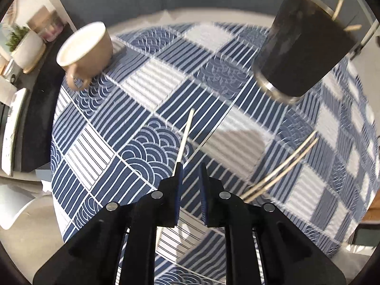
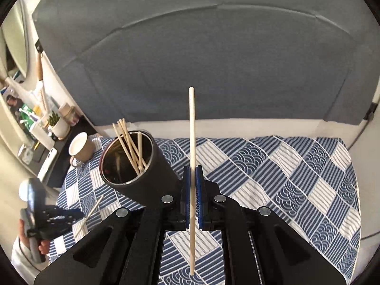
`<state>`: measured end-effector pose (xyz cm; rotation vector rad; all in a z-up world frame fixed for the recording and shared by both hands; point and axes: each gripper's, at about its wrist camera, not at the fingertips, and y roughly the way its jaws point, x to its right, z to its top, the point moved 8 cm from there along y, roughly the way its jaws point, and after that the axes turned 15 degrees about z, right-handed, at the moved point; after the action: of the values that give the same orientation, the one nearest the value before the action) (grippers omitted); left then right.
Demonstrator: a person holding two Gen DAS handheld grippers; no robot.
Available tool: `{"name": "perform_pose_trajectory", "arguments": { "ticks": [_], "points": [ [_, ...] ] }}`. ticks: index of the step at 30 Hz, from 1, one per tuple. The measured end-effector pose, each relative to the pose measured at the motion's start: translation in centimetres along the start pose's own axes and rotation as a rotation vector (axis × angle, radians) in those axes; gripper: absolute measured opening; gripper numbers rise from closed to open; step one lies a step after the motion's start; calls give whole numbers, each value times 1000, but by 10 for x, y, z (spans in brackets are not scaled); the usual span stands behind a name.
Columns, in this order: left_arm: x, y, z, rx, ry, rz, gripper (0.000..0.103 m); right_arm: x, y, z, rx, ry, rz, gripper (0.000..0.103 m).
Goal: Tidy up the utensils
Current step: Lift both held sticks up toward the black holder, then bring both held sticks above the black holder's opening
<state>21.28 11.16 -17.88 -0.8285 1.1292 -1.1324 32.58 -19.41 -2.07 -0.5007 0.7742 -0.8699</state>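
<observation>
Pale chopstick [image 2: 192, 142] between right gripper [image 2: 192, 168] jaws

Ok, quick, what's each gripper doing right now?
Left gripper: slightly open, loose chopstick beside one finger.
Right gripper: closed on the upright chopstick.

Home, patterned tablecloth [image 2: 273, 166], mug [image 2: 82, 150], potted plant [image 2: 58, 123]

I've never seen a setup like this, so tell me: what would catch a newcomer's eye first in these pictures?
Probably the pale chopstick standing upright, clamped between the blue pads of the right gripper in the middle of its view. Just left of it stands a dark cylindrical holder with more chopsticks leaning inside, on a blue-and-white patterned tablecloth. A cream mug sits at the cloth's far left edge.
</observation>
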Motion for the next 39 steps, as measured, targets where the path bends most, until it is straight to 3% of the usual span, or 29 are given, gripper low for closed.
{"name": "perform_pose_trajectory", "arguments": {
  "ticks": [3,6,11,12,13,15,18,23,30,39],
  "points": [
    [-2,21,-3,-36,47,17,15,7,-8,-13,8,26,-47,5],
    [-3,33,-4,-51,78,17,23,14,-14,-21,10,66,-74,5],
    [-4,38,-1,-31,101,-37,27,23,-19,-33,17,132,-98,5],
    [-5,39,-1,-25,107,-39,23,22,-19,-35,19,143,-99,5],
    [-7,39,0,-17,104,-43,11,21,-19,-36,21,150,-99,5],
    [-10,41,-1,-21,98,-78,5,18,-21,-38,29,161,-99,5],
    [-11,41,-2,-4,112,-75,5,13,-24,-38,38,155,-105,5],
    [-21,38,-8,-18,40,-135,5,11,-32,-34,55,144,-119,5],
    [-38,0,0,44,-44,-144,5,5,-44,-12,99,107,-76,5],
    [-40,-87,66,218,-87,-92,5,-34,-57,43,241,-45,90,5]
  ]
}}
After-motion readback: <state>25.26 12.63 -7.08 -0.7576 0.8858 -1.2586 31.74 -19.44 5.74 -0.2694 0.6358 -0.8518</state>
